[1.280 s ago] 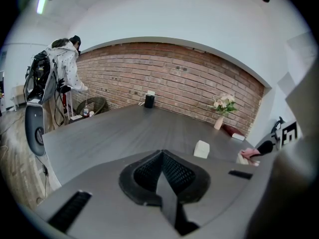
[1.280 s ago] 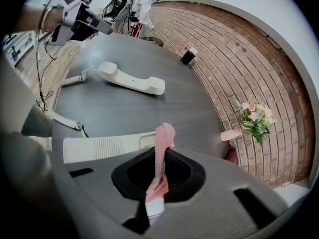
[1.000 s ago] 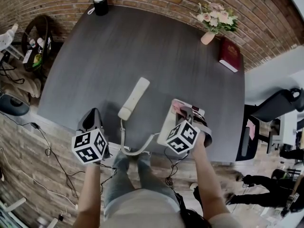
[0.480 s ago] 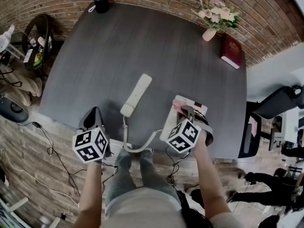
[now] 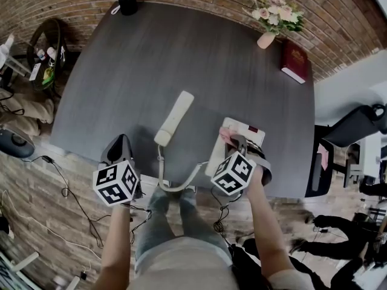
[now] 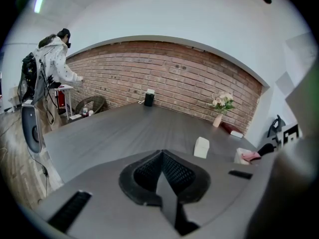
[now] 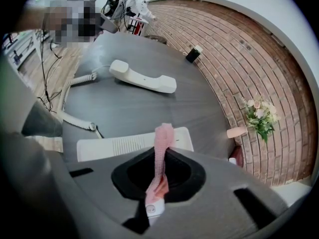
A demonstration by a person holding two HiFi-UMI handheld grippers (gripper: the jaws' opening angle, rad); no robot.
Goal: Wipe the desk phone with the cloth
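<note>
At the near left edge of the dark bench [image 5: 181,53], the left gripper [image 5: 118,151] hovers with its jaws pressed together on nothing, apparently parked clear of the work. To its right the cream handset [image 5: 174,118] lies on the bench off its cradle, its coiled cord [image 5: 181,185] looping past the near edge (probably set aside to expose the base). Further right sits the desk phone [image 5: 245,130], near the bench's right edge. Above it the right gripper [image 5: 239,144] pinches a pink cloth [image 7: 163,138], the free end dangling over the phone's top, ready for wiping. Flowers [image 5: 277,16] and a red book [image 5: 294,64] stand far right.
</note>
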